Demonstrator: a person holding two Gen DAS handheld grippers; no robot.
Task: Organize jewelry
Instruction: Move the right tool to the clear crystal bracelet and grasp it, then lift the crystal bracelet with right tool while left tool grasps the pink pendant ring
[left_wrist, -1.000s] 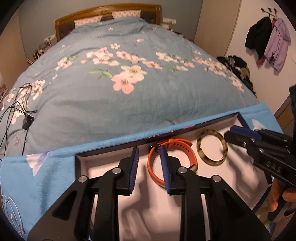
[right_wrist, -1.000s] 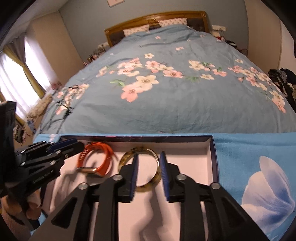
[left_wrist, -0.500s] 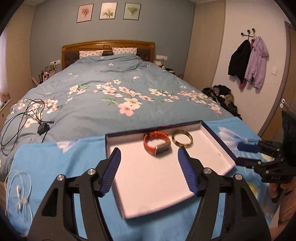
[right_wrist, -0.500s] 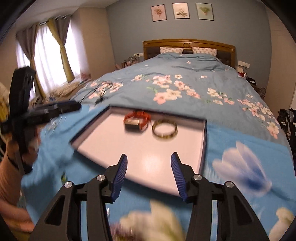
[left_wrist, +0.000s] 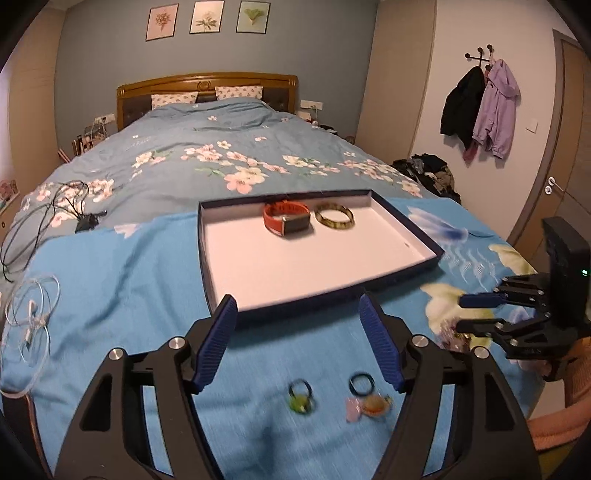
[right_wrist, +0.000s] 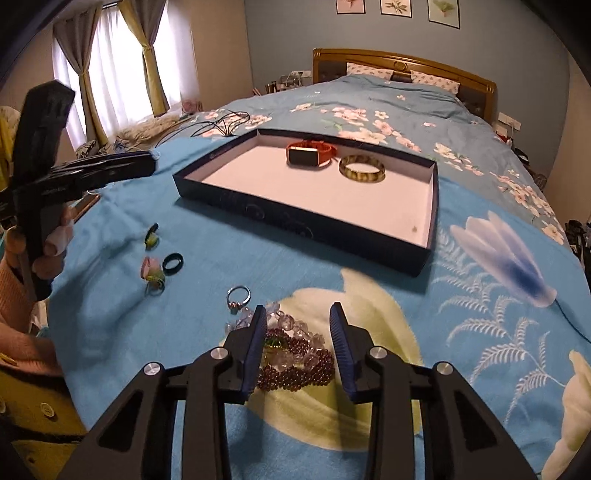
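Observation:
An orange watch (left_wrist: 286, 219) and a mottled bangle (left_wrist: 334, 218) lie side by side at the far end of the dark-rimmed tray (left_wrist: 406, 229). My left gripper (left_wrist: 297, 306) hangs before the tray's near edge, jaws opening wide, nothing between them. Under it on the blue cloth lie a green ring (left_wrist: 300, 397), a black ring (left_wrist: 361, 382) and a pink-orange ring (left_wrist: 367, 404). My right gripper (right_wrist: 298, 314) hovers over a heap of beaded bracelets (right_wrist: 295, 354), its jaws closing, pads clear of the beads. A silver ring (right_wrist: 238, 297) lies just left of it.
The tray sits on a blue flowered cloth over the bed's foot. Black cables (left_wrist: 48, 210) and white earphone wires (left_wrist: 29, 317) lie at the left. Coats (left_wrist: 480, 107) hang on the right wall above a clothes pile (left_wrist: 432, 173).
Both grippers let go of the watch and the bangle and drew back out of the tray toward the near cloth. The left jaws spread wide; the right opened, then narrowed.

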